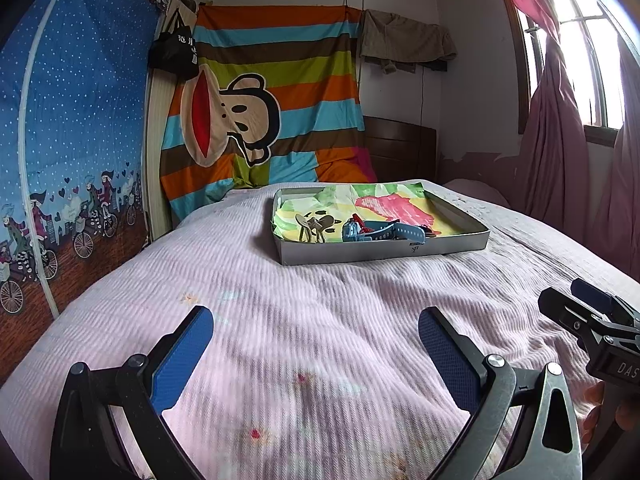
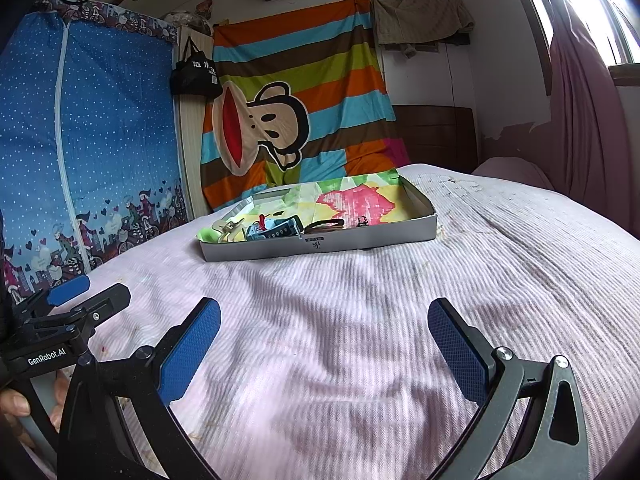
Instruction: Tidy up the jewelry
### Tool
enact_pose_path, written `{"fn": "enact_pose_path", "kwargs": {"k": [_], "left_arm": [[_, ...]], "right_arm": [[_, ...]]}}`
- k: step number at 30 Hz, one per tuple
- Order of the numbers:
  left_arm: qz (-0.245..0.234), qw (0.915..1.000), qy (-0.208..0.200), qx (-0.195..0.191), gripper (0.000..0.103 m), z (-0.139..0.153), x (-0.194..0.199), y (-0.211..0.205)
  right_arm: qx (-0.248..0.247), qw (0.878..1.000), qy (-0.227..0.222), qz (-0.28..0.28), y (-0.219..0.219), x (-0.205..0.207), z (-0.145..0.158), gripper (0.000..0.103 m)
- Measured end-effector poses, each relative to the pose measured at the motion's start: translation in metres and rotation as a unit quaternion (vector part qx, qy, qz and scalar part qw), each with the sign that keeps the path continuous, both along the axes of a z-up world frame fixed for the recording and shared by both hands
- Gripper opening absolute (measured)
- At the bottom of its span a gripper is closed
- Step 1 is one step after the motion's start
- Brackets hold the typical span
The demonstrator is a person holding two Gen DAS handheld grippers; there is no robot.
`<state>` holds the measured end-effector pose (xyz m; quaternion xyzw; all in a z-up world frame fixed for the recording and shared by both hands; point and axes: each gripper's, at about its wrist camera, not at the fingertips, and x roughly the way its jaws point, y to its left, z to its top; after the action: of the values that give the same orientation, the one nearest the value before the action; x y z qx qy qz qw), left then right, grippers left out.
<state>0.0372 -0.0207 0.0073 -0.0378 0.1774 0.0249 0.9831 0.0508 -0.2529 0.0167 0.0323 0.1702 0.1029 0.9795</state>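
I see the shallow grey box lying on the pink bedspread, well ahead of both grippers. Its bottom is covered with a colourful paper. All the small things I can find are already inside the box, gathered along its near wall: a pale hair claw at the left, a blue watch with something red on it in the middle, and from the right wrist view also a dark ring-shaped piece and a tiny dark item beside it, too small for me to name. On the bedspread around the box I see no loose jewelry.

So I judge the scene fits two stages: either the pieces are collected in the box and the job is close to finished, or they wait there to be sorted or taken elsewhere. From these pictures I cannot decide which.

My left gripper hovers low over the bedspread with its blue pads wide apart and nothing between them. My right gripper is the same, wide and empty, just beside the left one. The box stands far from both, slightly right of the left gripper's axis and about straight ahead of the right one
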Motion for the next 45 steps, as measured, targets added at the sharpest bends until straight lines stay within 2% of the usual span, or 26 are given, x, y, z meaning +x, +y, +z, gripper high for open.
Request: {"fn": "enact_pose_path", "kwargs": {"k": [45], "left_arm": [[0.008, 0.9998, 0.010, -0.012, 0.103, 0.0007, 0.0034, 0.0053]], "right_arm": [[-0.001, 1.000, 0.001, 0.000, 0.0006, 0.0007, -0.0011, 0.102]]}}
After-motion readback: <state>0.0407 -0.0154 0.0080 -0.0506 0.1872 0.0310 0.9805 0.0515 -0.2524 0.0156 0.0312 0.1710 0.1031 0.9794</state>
